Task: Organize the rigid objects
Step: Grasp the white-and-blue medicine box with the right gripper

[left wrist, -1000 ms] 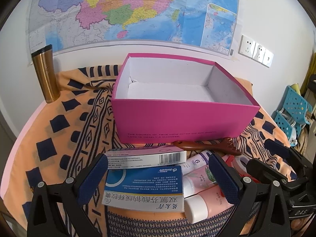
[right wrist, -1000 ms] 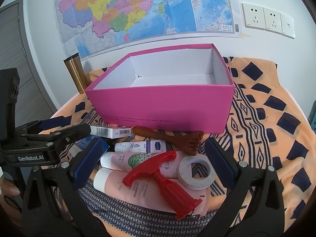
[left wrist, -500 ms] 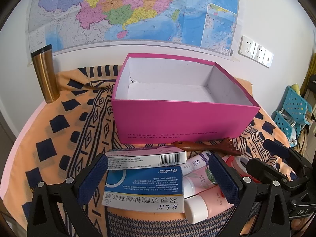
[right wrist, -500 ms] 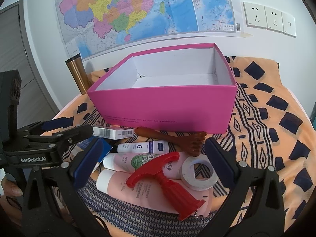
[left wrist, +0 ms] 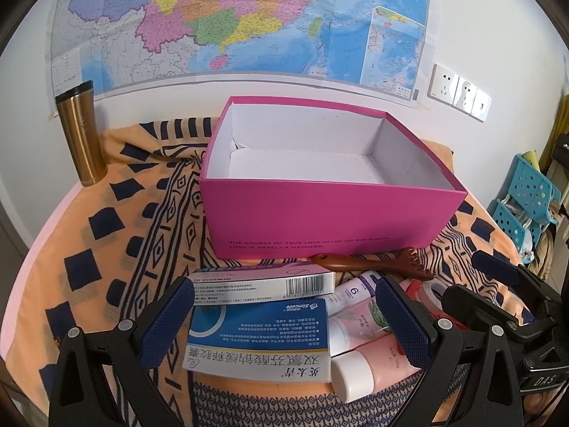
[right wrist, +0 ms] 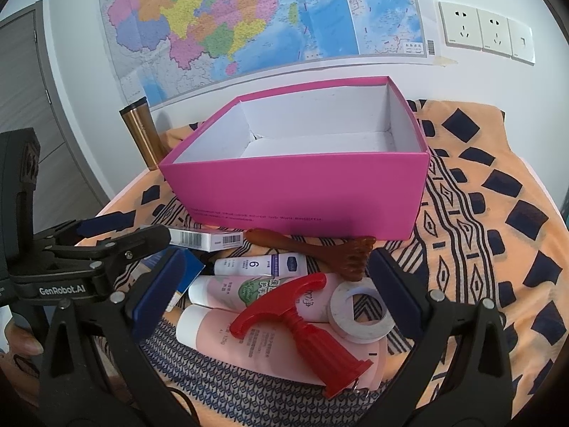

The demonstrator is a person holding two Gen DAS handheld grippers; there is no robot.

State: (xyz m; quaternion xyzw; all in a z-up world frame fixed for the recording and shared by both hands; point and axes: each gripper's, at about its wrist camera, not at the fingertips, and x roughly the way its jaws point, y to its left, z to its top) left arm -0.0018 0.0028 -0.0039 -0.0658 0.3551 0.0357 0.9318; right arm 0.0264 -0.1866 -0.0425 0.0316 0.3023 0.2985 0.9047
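We saw a counter draped in an orange cloth point(left wrist: 106, 235) with dark squares and line patterns, set against a white wall carrying a large map point(left wrist: 249, 17) and a row of sockets point(right wrist: 487, 32). The open pink box point(left wrist: 330, 220), white inside and holding nothing, stood in the middle of the cloth; a gold tumbler point(left wrist: 80, 135) stood upright behind it to the left, by the wall.

Just in front of the box lay the loose items: a white carton point(left wrist: 263, 284), a blue carton point(left wrist: 259, 338), a brown claw-shaped scratcher point(right wrist: 313, 249), a small white tube point(right wrist: 261, 264), two pink tubes point(right wrist: 249, 338), a red T-handled tool point(right wrist: 298, 323) resting across them, and a tape roll point(right wrist: 362, 313).

The left claw point(left wrist: 284, 320) was spread wide over the cartons, gripping nothing. The right claw point(right wrist: 274, 291) was likewise spread wide, over the tubes, red tool and tape, holding nothing.

Only the left view showed blue plastic baskets point(left wrist: 522, 206) to the right of the box; only the right view showed a grey door point(right wrist: 25, 106) to its left and the red tool in full.
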